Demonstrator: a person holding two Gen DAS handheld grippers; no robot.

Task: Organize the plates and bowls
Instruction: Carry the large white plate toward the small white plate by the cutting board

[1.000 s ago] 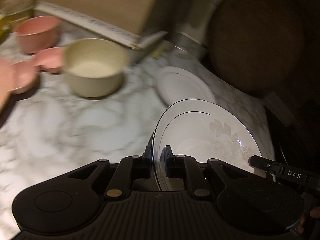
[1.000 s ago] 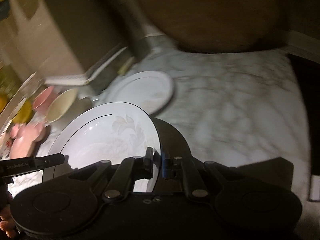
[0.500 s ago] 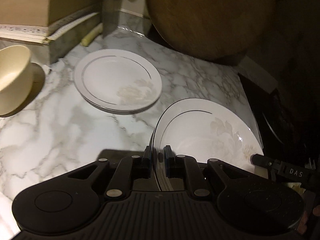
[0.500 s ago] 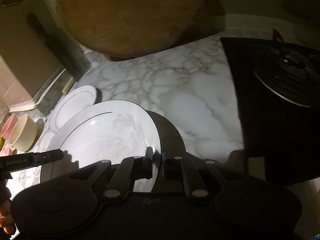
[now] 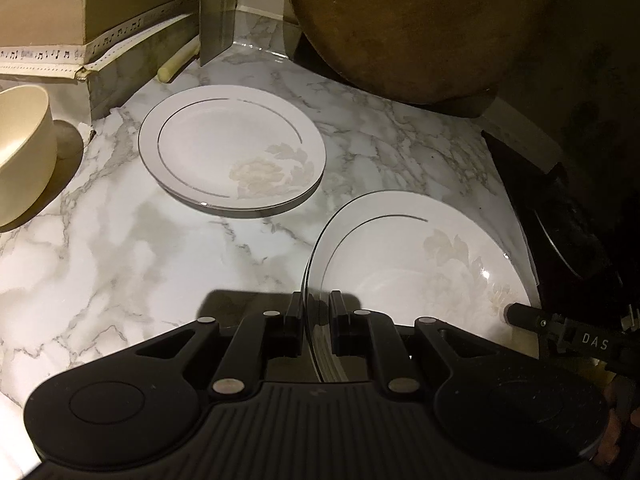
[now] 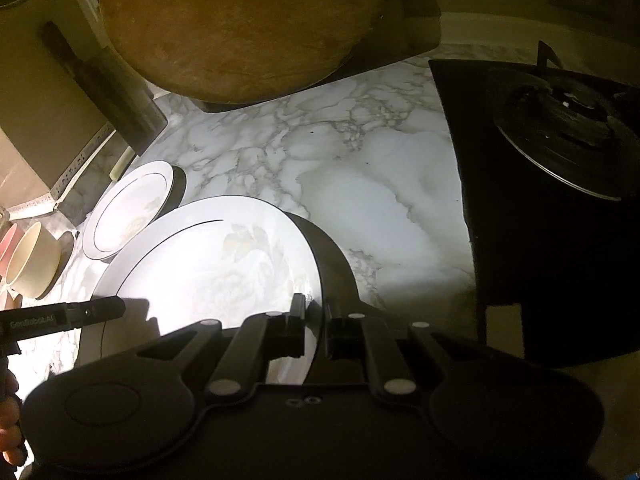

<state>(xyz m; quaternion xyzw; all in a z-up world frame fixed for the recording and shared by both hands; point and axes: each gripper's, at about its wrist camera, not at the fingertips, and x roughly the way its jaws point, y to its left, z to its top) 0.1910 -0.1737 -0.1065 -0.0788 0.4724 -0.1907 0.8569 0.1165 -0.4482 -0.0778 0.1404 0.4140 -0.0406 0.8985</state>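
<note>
1. The left tool (image 5: 314, 320) is clamped on the near left rim of the held plate (image 5: 420, 264); the rim runs between its fingers and vanishes behind the tool body.
2. The right tool (image 6: 314, 320) is clamped on the same plate (image 6: 208, 264) at its right rim; the lower part of the plate is hidden by the tool.
3. In the left view only the tip of the right tool (image 5: 560, 332) shows at the plate's far right edge; in the right view only the tip of the left tool (image 6: 68, 316) shows at its left edge.
4. The plate is tilted. Whether its lower edge touches the table (image 5: 120, 240) cannot be told.
5. A second plate (image 5: 232, 160) lies flat on the table, beyond the held plate and to its left, apart from it.
6. A cream bowl (image 5: 20, 152) stands left of the flat plate, cut off by the frame edge in the left view.
7. In the right view a pink bowl (image 6: 8, 240) peeks out behind the cream bowl, mostly cut off.
8. A round wooden board (image 5: 420, 20) leans at the back, beyond both plates; its top is out of frame.
9. A dark stove (image 6: 560, 200) sits right of the held plate, too dim for detail.
10. Part of a hand (image 6: 10, 420) shows at the lower left edge of the right view.
</note>
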